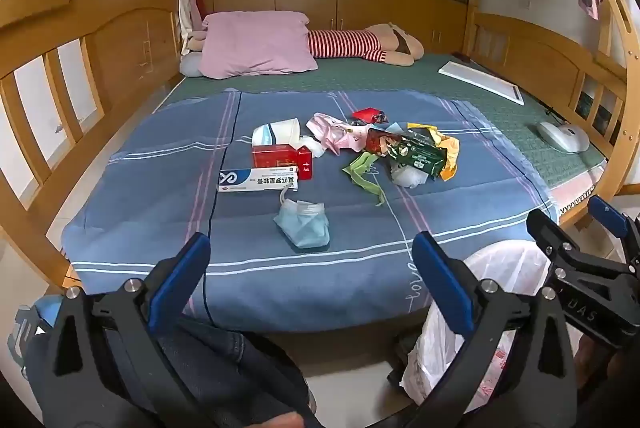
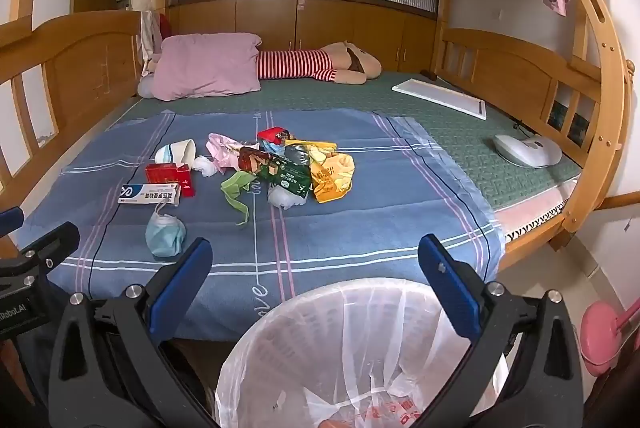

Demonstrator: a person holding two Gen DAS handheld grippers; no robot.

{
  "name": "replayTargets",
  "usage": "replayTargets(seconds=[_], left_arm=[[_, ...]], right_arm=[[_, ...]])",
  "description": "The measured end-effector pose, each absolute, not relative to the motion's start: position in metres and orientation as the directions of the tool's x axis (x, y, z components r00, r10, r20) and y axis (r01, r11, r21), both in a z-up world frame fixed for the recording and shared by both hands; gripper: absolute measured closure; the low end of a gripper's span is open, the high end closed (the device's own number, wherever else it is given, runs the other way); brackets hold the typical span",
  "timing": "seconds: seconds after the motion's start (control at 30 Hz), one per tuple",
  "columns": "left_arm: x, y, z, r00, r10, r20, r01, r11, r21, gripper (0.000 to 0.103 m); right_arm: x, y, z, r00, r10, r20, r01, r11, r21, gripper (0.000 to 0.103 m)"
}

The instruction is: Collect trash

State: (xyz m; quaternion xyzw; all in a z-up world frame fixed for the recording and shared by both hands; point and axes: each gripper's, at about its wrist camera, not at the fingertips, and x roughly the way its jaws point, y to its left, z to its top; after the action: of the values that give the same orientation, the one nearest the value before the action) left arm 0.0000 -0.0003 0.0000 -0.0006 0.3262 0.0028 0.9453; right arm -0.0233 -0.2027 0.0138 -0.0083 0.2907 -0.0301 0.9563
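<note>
Well ahead of my left gripper [image 1: 310,278], jaws wide and empty, the mask [image 1: 303,225] lies nearest on the blanket [image 1: 160,156]; wrappers [image 2: 296,168] lie beyond; my right gripper [image 2: 316,286] gapes empty above the bin [image 2: 360,340].

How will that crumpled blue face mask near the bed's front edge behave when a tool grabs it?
The blue face mask looks soft and crumpled, so it will probably squash flat and hang limp. It seems light. Its loose ear loop may dangle or snag the white box beside it.
</note>
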Motion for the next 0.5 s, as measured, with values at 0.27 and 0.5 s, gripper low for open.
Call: replayTargets(seconds=[0.27, 0.5], left_arm=[[0.001, 0.002, -0.001, 0.787, 0.007, -0.617, -0.006, 1.0, 0.004, 0.003], [0.004, 0.015, 0.002, 0.791, 0.012, -0.612, -0.014, 1.0, 0.002, 0.003]], right_arm=[[-0.023, -0.203, 0.014, 0.83, -0.064, -0.553, 0.051, 0.998, -0.04, 0.002], [-0.022, -0.203, 0.017, 0.828, -0.068, -0.556, 0.055, 0.998, -0.041, 0.002]])
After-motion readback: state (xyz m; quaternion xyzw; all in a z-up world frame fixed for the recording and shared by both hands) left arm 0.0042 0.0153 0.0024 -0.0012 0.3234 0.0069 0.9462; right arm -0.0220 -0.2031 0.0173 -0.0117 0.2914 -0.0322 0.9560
